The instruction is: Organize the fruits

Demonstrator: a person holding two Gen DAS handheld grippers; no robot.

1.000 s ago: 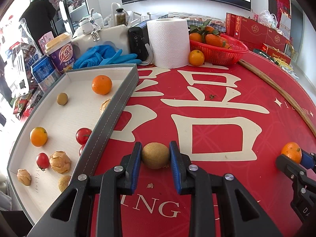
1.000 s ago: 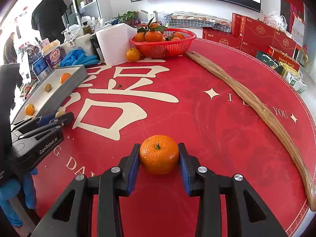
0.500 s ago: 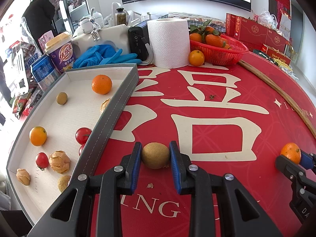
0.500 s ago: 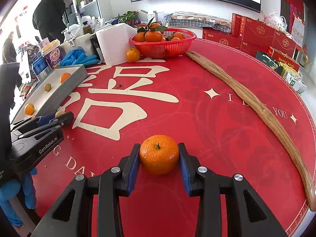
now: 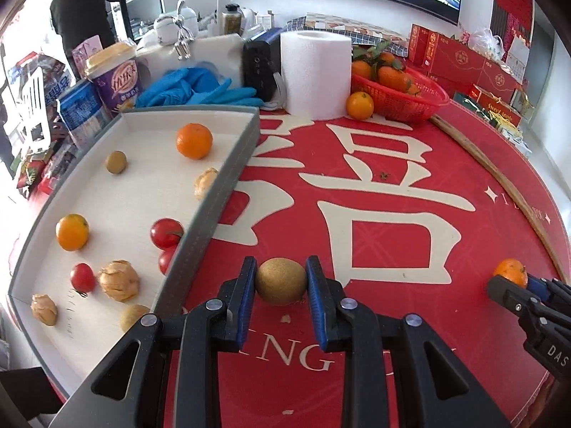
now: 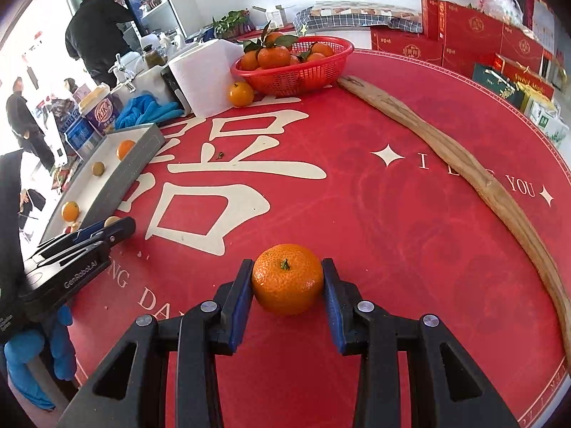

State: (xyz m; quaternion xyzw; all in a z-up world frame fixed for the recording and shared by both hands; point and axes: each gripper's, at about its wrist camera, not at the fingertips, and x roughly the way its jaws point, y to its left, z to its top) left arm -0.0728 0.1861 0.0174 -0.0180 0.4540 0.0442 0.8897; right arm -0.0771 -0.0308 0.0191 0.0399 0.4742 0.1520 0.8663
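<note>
Gripping with both | left hand-held gripper (image 5: 281, 281) closed on kiwi (image 5: 281, 281), beside tray (image 5: 228, 182) on worktop (image 6: 392, 214) | right hand-held gripper (image 6: 287, 280) closed on tangerine (image 6: 287, 278) — mid-worktop | advice: each fruit is best lifted clear of the tray wall — squeeze kept gentle.

The tray's (image 5: 210, 199) near wall hides half of one tomato (image 5: 165, 261) and part of a pale fruit (image 5: 204, 182). From the right wrist view, the kiwi (image 6: 111, 220) barely peeks past the left gripper (image 6: 117, 226). The stick (image 6: 474, 182) runs out at the frame's right edge.
</note>
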